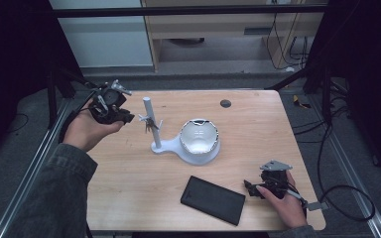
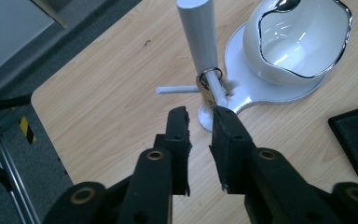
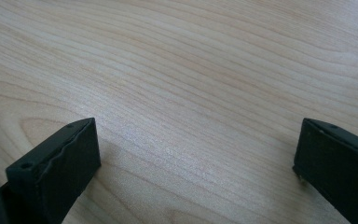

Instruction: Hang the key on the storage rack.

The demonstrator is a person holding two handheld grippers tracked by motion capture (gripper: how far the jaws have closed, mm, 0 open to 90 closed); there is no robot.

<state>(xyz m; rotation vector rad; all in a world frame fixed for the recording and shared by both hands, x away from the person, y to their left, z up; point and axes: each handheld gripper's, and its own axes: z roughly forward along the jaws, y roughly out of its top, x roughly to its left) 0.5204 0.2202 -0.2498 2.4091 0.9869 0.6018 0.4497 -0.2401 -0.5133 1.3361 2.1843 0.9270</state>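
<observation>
Two black fingers of the left gripper (image 2: 200,122) sit at the bottom of the left gripper view, a narrow gap between them, nothing held; tips aim at the foot of the white stand (image 2: 200,42). That view resolves a metal key ring (image 2: 208,77) looped round the post, hanging on a short side peg, with a key below it. High view gives the same spot as small grey clutter, centre-left of frame. White bowl (image 1: 199,140) with chrome rim sits on the stand's base, frame centre; left gripper view puts it upper right. Left gripper in high view is upper left, held off the desk (image 1: 258,124) in the hand, apart from the post. Right gripper (image 1: 252,189) is lower right in high view, beside the black tray (image 1: 212,199). Right gripper view: fingers wide open at lower left and lower right, bare desk wood between them.
</observation>
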